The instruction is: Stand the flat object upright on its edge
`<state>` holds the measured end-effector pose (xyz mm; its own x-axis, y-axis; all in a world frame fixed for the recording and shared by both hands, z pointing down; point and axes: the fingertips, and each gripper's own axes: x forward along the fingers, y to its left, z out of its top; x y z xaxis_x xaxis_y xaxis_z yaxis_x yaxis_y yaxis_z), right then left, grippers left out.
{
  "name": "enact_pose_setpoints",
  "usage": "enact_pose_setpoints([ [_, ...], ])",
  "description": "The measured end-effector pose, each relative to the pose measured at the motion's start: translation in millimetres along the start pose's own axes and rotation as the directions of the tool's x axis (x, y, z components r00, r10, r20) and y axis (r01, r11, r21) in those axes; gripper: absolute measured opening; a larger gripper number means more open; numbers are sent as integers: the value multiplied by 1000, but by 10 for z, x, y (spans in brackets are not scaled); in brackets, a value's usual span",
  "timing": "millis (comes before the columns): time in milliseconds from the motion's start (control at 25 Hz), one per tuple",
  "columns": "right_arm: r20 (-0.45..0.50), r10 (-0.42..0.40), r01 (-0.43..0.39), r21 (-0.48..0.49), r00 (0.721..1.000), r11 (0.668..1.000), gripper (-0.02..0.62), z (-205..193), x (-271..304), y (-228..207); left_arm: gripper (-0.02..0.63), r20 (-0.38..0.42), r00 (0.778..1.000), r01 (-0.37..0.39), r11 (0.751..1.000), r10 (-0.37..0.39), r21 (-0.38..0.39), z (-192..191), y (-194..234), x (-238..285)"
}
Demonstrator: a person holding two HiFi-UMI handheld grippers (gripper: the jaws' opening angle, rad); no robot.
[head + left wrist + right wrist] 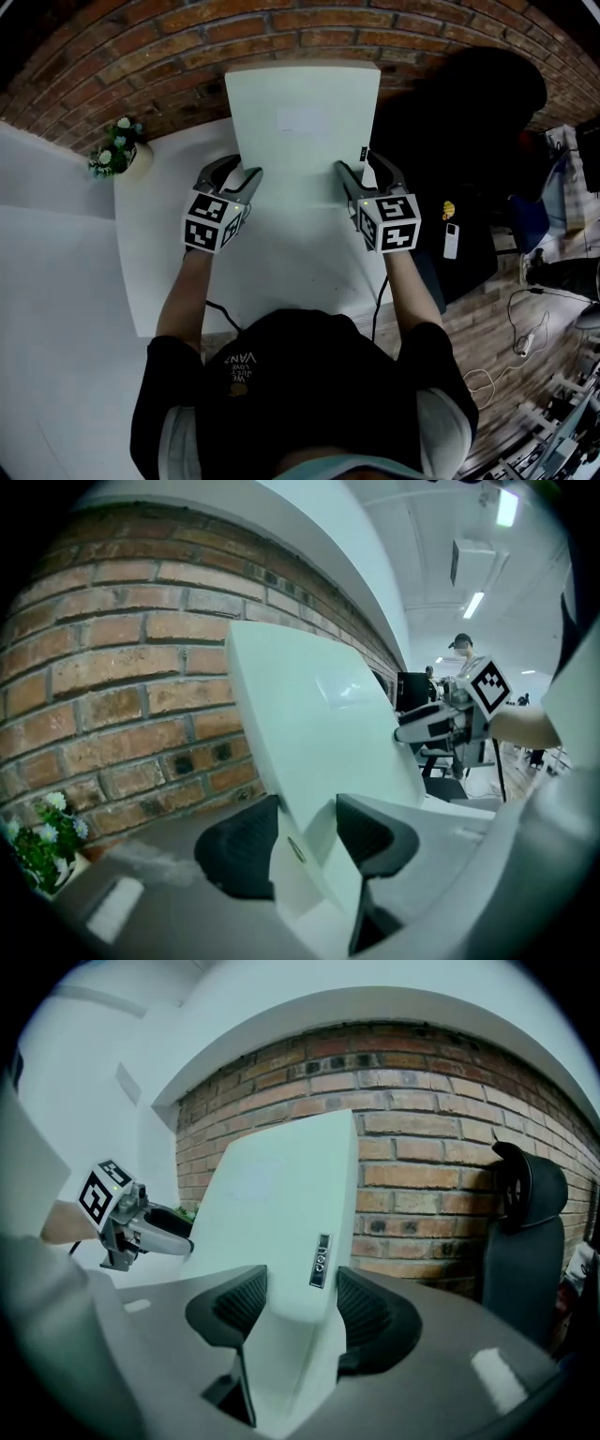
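Note:
A large white flat panel [302, 141] leans up from the pale table [169, 281], its top edge toward the brick wall [187, 37]. My left gripper [239, 173] is shut on the panel's left edge, low down. In the left gripper view the panel [319, 724] rises tilted between the black pads of that gripper [305, 841]. My right gripper [364, 171] is shut on the right edge. In the right gripper view the panel [281, 1213] fills the gap between the pads of that gripper [292, 1312], just below a small dark button strip [321, 1260].
A small potted plant [117, 150] stands at the table's back left corner. A black chair [469, 112] sits to the right against the wall, with dark clutter and cables on the floor beyond it. The brick wall runs close behind the panel.

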<state>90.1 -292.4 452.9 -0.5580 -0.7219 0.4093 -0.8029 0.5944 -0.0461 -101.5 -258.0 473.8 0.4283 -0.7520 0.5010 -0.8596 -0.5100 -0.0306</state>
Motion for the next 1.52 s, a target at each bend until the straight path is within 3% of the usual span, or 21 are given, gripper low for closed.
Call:
enact_pose_setpoints([
  [480, 72, -22, 26, -53, 997, 998, 236, 283, 299, -248, 179, 51, 997, -63, 997, 61, 41, 274, 242, 231],
  [920, 97, -29, 34, -49, 995, 998, 236, 303, 606, -403, 178, 60, 992, -116, 989, 110, 89, 308, 455, 479],
  [1520, 114, -40, 47, -58, 993, 997, 236, 330, 1019, -605, 175, 85, 986, -152, 983, 144, 98, 355, 722, 817],
])
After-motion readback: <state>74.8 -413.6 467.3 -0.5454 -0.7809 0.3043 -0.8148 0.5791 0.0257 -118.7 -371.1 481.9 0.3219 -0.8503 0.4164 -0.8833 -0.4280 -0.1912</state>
